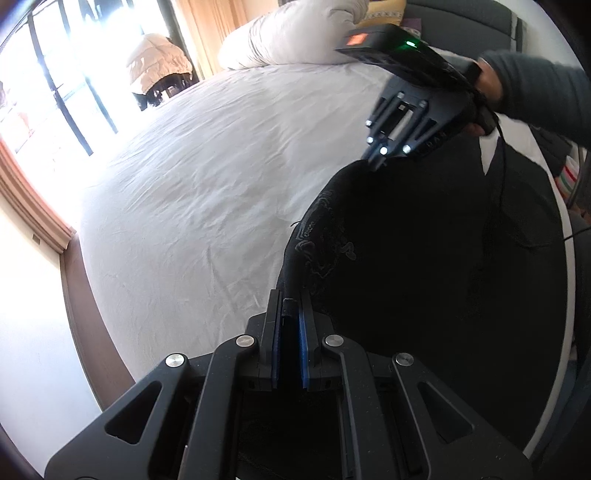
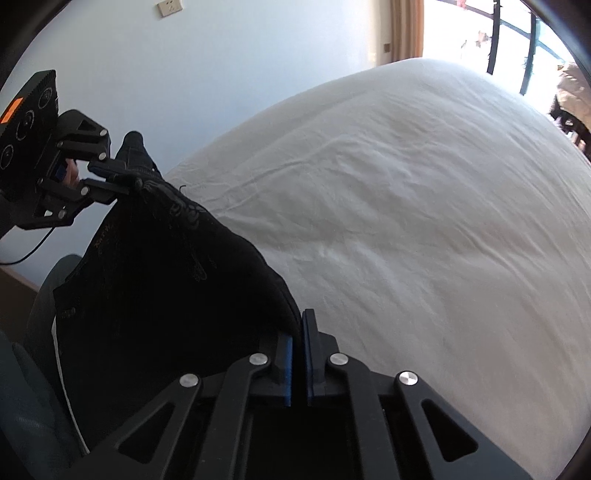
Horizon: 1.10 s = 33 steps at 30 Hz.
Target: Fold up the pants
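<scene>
Black pants [image 1: 406, 258] with faint pale stitching hang between my two grippers above a white bed sheet [image 1: 203, 184]. In the left wrist view my left gripper [image 1: 289, 302] is shut on the fabric's top edge, its blue pads pressing a fold. Farther back, my right gripper [image 1: 375, 164] pinches another point of the same edge, held by a hand in a dark sleeve [image 1: 535, 88]. In the right wrist view my right gripper [image 2: 298, 328] is shut on the pants [image 2: 166, 277], and the left gripper [image 2: 129, 181] grips them at the upper left. The lower part of the pants drapes down out of sight.
The bed sheet [image 2: 406, 221] spreads wide beyond the pants. A rolled white duvet [image 1: 295, 37] lies at the bed's far end. A padded jacket [image 1: 159, 62] hangs by the bright window. A pale wall with a socket [image 2: 170, 7] stands behind the bed.
</scene>
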### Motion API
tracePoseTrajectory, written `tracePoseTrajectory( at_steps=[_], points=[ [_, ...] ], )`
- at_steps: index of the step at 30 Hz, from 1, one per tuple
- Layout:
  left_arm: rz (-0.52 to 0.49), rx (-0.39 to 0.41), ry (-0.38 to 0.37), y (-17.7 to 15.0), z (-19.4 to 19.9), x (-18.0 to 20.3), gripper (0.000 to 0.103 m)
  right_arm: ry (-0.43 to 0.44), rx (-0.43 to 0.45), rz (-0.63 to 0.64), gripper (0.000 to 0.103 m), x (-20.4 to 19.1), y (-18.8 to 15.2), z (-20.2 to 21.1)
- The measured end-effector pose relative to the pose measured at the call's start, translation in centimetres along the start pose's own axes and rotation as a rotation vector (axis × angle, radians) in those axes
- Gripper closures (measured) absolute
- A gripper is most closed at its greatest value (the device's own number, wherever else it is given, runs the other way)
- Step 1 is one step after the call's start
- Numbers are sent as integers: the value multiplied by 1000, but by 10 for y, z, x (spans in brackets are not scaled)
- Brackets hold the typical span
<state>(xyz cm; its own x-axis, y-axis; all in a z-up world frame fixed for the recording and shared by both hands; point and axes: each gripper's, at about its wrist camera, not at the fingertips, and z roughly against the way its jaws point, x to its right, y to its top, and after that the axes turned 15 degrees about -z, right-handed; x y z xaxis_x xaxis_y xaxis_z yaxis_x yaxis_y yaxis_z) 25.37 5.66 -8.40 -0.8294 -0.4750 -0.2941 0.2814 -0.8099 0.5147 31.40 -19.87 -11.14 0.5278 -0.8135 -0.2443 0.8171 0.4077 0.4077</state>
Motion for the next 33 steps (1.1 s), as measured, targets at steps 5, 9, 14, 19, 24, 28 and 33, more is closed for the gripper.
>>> tracePoseTrajectory(
  at_steps=[5,9,14,19,24,28,33],
  points=[
    [20,13,3,-1,16,32,97,-67,88,-45,99,-38,-25,12],
    [28,23,-18,-4,32,58,97,-71,155,-85,99,-69,-47,21],
    [31,19,-26,-16,53,88,97,-62,196,-117,98,-97,-83,31],
    [-12,-9,-22,-30,64,126,97,-86,219,-108,98,-120,-116,41],
    [-73,-41,-39,-48,66,166,97,-162,205,-39,99,-143,-156,40],
    [-130,-68,-72,-61,67,195,97,-182,186,-26,99,-154,-193,41],
    [-199,-84,-93,-67,70,224,97,-294,170,85,99,-190,-228,37]
  ],
)
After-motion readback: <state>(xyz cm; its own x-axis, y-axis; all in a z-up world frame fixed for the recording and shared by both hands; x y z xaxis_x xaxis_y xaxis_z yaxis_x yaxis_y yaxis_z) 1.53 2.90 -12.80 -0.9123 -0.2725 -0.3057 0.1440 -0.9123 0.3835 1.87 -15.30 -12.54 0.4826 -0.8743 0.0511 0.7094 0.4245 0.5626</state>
